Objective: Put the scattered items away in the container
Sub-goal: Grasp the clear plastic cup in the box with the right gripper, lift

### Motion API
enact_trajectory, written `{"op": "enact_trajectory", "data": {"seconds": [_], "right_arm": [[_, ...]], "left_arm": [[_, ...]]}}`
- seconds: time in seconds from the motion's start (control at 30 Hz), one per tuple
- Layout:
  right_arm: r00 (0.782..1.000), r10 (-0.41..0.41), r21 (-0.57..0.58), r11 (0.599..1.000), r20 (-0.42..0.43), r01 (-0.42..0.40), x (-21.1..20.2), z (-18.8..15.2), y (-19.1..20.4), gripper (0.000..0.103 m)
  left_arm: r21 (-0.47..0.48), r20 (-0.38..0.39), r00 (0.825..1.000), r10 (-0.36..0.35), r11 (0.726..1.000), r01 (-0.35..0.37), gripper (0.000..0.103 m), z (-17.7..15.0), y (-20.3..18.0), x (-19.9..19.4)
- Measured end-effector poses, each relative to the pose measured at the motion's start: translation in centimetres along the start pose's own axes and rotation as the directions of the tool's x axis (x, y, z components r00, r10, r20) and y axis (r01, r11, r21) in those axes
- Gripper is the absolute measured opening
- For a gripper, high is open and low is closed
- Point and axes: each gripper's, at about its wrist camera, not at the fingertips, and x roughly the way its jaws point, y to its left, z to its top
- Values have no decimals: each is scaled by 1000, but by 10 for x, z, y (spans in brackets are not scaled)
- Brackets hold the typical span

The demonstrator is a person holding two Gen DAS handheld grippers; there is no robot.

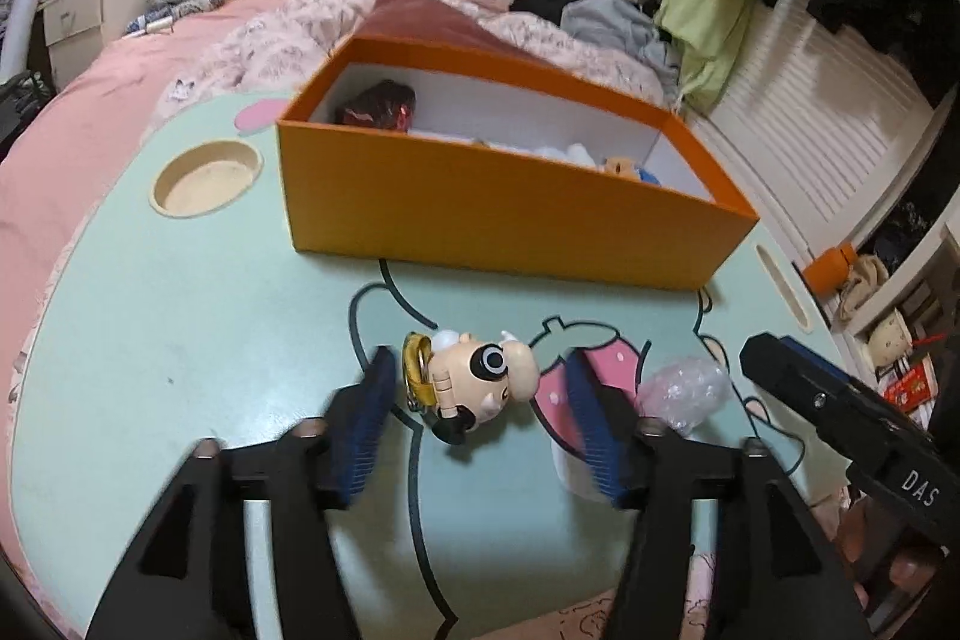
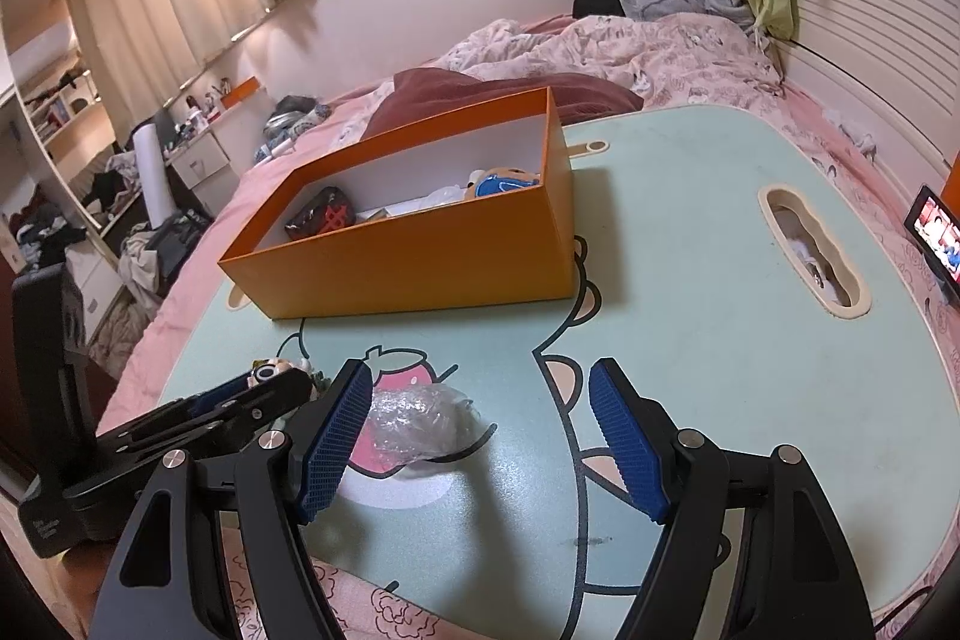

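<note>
Currently: toy figure [image 1: 474, 388] on tabletop [image 1: 210, 328] between spread left claw [image 1: 477, 400] — ready to pinch; right claw [image 2: 480, 424] spread near bubble-wrap bundle [image 2: 420, 418]; orange box [image 1: 480, 214] beyond.

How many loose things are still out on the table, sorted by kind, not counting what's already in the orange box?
Toy figures: 1, the cartoon figure lying between the open left claw's fingers.
Plastic wrap bundles: 1, the crumpled clear wrap.
Total: 2
</note>
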Motion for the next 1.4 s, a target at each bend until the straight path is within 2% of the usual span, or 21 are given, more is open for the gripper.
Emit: {"op": "enact_trajectory", "data": {"seconds": [0.23, 0.3, 0.43, 0.47, 0.5, 0.57, 0.63, 0.7, 0.77, 0.9, 0.97, 1.1, 1.2, 1.4], "right_arm": [[1000, 22, -7, 1000, 15, -22, -1, 1, 2, 74], [999, 37, -11, 999, 20, -37, -3, 4, 2, 67], [996, 45, -67, 997, 78, -40, -17, 37, 17, 44], [995, 46, -98, 994, 93, -37, -20, 52, 24, 44], [996, 59, -151, 987, 67, -48, -17, 71, 32, 44], [997, 66, -230, 970, -45, -75, 3, 100, 48, 44], [984, 5, -303, 951, -177, -59, 39, 124, 63, 42], [956, -70, -358, 933, -284, -38, 79, 138, 73, 36], [932, -114, -356, 934, -345, -17, 108, 144, 74, 34], [883, -93, -278, 959, -461, -44, 154, 147, 69, 34], [866, -105, -271, 962, -489, -36, 167, 146, 66, 34], [844, -207, -318, 947, -494, 46, 184, 141, 63, 35], [821, -227, -334, 942, -523, 48, 195, 135, 62, 34], [830, -250, -379, 924, -498, 50, 198, 134, 66, 35]], "left_arm": [[-78, 100, 994, -46, 996, 54, 68, -3, 17, -17], [-86, 115, 992, -49, 995, 59, 68, -4, 19, -19], [-85, 114, 992, -56, 994, 66, 69, -5, 19, -18], [-85, 111, 992, -55, 994, 65, 69, -5, 19, -17], [-84, 107, 993, -54, 994, 63, 69, -6, 18, -16], [-83, 100, 994, -55, 995, 63, 69, -6, 18, -15], [-86, 101, 993, -56, 994, 65, 69, -6, 18, -15], [-90, 103, 993, -58, 994, 67, 69, -6, 18, -15], [-95, 102, 993, -61, 993, 71, 69, -5, 18, -14], [-98, 90, 994, -65, 992, 74, 69, -7, 19, -11], [-100, 90, 994, -67, 992, 76, 69, -8, 20, -12], [-102, 95, 993, -71, 992, 80, 69, -8, 20, -14], [-101, 91, 993, -72, 992, 81, 69, -9, 19, -14], [-103, 92, 993, -73, 991, 82, 69, -7, 19, -14]]}}
